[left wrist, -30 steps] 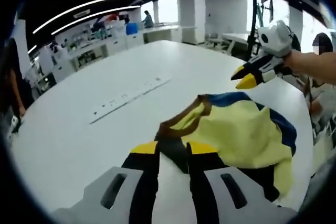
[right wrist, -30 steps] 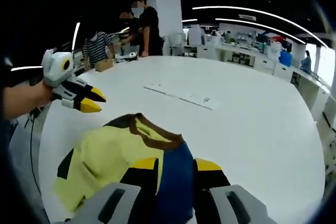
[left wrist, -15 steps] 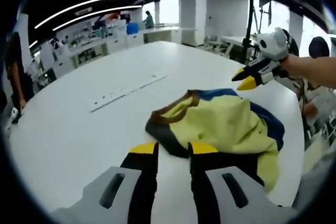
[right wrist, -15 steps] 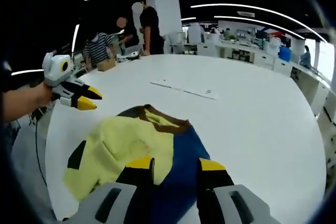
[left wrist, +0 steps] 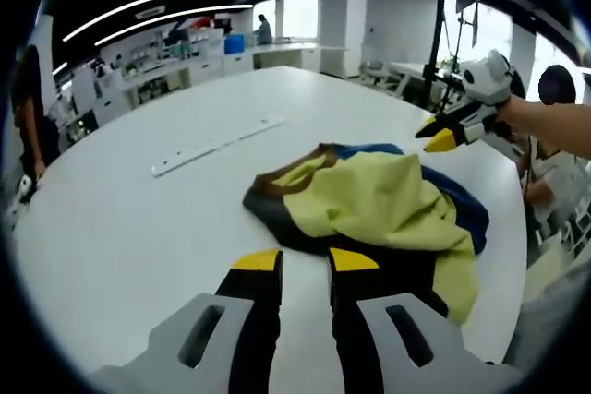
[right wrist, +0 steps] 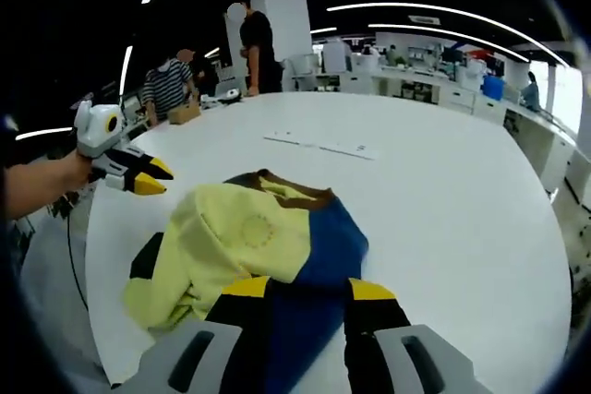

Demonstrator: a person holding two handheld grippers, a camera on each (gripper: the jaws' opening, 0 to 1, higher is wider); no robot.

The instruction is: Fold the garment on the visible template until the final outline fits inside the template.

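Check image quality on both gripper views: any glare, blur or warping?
Left gripper view: sharp, strong fisheye bend at the table edge, bright windows wash out the top right, garment evenly lit. Right gripper view: ceiling light strips curve with the lens, soft sheen on the table, garment crisp, faint shadow beneath it.

Bright, even illumination throughout, supplied by long curved ceiling light strips against a dark ceiling, plus daylight from windows at the far wall, blown out to white. Diffuse sheen noted on the white counter; no hard glare. Soft, short shadows only, under the folds of the garment. Strong fisheye bending recorded in both views: counter edge and light strips curved, detail stretched toward the margins. Centre reasonably sharp; background people and furniture soft. Slight smearing seen on the near jaws at the bottom of each view.
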